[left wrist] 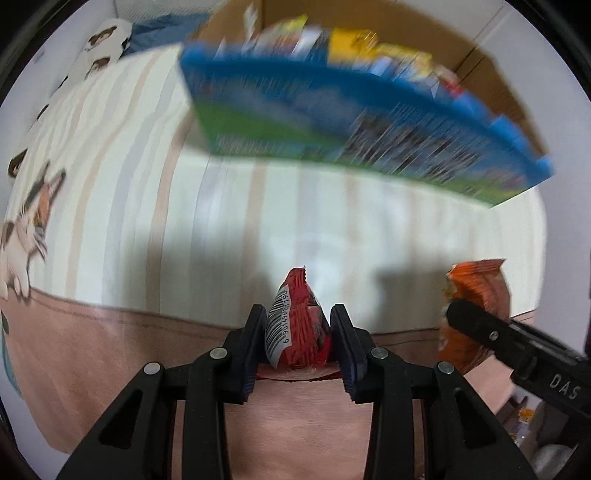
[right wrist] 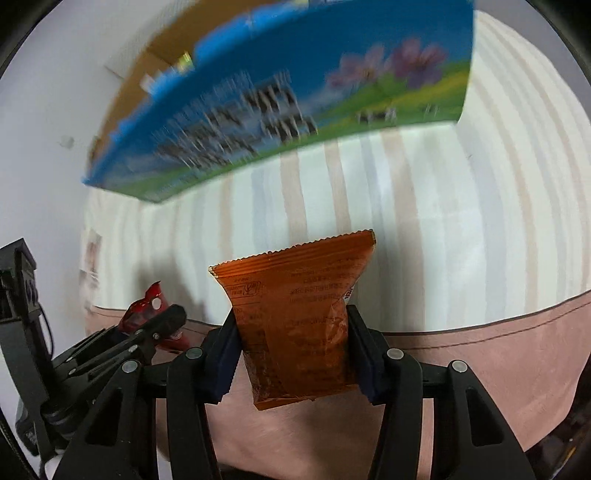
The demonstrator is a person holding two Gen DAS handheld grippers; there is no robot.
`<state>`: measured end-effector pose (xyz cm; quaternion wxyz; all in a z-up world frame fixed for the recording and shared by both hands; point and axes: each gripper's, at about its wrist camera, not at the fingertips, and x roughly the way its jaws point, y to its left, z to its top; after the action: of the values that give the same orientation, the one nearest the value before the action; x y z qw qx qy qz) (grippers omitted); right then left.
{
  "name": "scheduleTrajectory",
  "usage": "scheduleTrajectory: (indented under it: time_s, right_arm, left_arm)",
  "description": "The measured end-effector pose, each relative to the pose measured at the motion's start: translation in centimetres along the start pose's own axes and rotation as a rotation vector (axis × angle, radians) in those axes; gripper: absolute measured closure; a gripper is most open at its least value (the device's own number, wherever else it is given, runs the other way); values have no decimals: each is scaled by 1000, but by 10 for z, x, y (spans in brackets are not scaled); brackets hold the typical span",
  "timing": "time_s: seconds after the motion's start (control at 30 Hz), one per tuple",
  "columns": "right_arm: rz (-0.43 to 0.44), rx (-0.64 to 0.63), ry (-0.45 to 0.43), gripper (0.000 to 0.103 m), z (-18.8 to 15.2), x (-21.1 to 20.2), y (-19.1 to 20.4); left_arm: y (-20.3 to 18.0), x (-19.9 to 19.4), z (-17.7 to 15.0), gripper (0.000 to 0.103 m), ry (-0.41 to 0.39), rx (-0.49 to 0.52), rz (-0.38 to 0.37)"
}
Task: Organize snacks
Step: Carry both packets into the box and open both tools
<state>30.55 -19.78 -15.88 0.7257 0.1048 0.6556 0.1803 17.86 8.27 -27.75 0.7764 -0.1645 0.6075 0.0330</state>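
My left gripper (left wrist: 298, 314) is shut on a red snack packet (left wrist: 295, 332) with a barcode, held above the bed. My right gripper (right wrist: 291, 314) is shut on an orange snack bag (right wrist: 295, 317), held upright. The orange bag (left wrist: 476, 295) and the right gripper (left wrist: 498, 332) also show at the right of the left wrist view; the red packet (right wrist: 147, 306) and left gripper (right wrist: 162, 325) show at the left of the right wrist view. A blue and green printed box (left wrist: 351, 122) holding several snack packets (left wrist: 351, 44) stands ahead on the bed; it also shows in the right wrist view (right wrist: 295, 96).
The striped bedsheet (left wrist: 258, 206) lies between the grippers and the box, with a pink blanket edge (left wrist: 110, 350) nearer me. A dog-print pillow (left wrist: 103, 44) and blue cloth (left wrist: 162, 29) lie at the far left. A brown cardboard panel (left wrist: 424, 22) stands behind the box.
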Motion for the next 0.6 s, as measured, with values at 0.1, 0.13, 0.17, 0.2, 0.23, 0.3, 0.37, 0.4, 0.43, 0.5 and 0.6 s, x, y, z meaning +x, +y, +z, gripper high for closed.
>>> scheduleTrajectory:
  time_s: [0.1, 0.13, 0.17, 0.2, 0.23, 0.3, 0.37, 0.4, 0.43, 0.5, 0.6]
  right_arm:
    - [45, -17, -63, 48, 14, -47, 1]
    - [60, -24, -88, 48, 22, -64, 1]
    - [67, -32, -105, 48, 27, -71, 7]
    - [80, -40, -126, 48, 38, -85, 11]
    - [93, -42, -145, 48, 46, -93, 15]
    - [97, -65, -184, 48, 69, -106, 27]
    - [70, -89, -226, 48, 93, -110, 42]
    - [59, -95, -233, 48, 105, -109, 48]
    - [49, -96, -234, 48, 121, -108, 48]
    - [15, -99, -226, 48, 146, -98, 54]
    - [-28, -90, -186, 48, 173, -60, 75]
  left_arm:
    - [-10, -34, 21, 70, -47, 18, -63]
    - [-15, -43, 28, 70, -60, 29, -78]
    - [-20, -55, 39, 70, -74, 43, -99]
    - [-25, -63, 49, 70, -83, 45, -119]
    - [-29, -70, 61, 70, -92, 50, -139]
    - [-40, -80, 87, 70, -102, 74, -139]
    - [-53, -80, 117, 69, -101, 86, -140]
    - [-59, -75, 131, 69, -92, 92, -140]
    - [-63, -69, 143, 69, -82, 89, -140]
    - [-64, -52, 176, 69, -36, 80, -133]
    - [-64, -20, 209, 69, 58, 50, -149]
